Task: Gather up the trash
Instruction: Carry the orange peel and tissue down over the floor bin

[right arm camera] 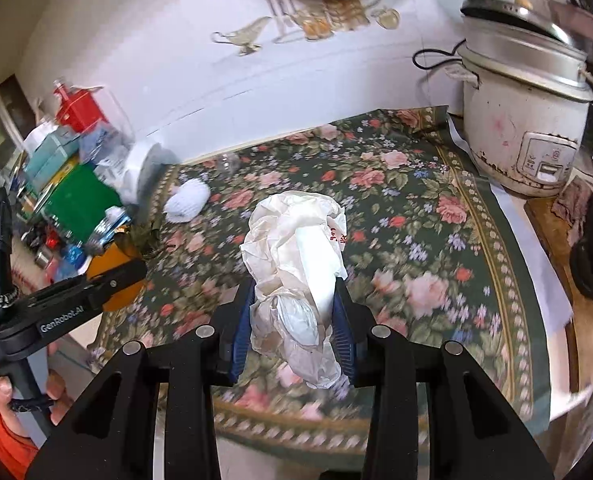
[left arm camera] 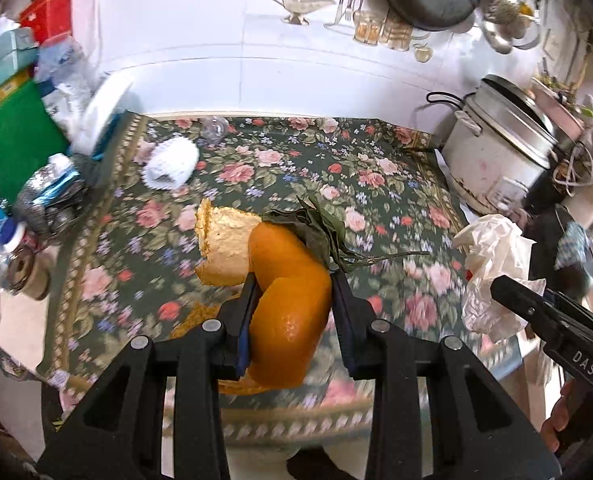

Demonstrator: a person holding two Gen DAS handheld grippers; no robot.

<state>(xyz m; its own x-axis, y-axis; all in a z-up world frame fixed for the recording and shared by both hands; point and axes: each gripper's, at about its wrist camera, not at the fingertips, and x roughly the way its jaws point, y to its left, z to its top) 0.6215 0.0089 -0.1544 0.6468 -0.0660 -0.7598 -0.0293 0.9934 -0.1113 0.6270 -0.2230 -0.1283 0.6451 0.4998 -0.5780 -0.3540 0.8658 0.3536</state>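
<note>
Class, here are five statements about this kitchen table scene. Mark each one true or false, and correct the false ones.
1. The left gripper holds a piece of orange peel with leaves attached. True.
2. The right gripper is empty. False: it is shut on a crumpled white plastic bag.
3. The tablecloth is plain white. False: it is dark green with a pattern of roses.
4. A white rice cooker stands at the right edge of the table, near the wall. True.
5. The white foam fruit net is clamped in a gripper. False: it lies on the cloth by itself, near the far left corner.
</note>
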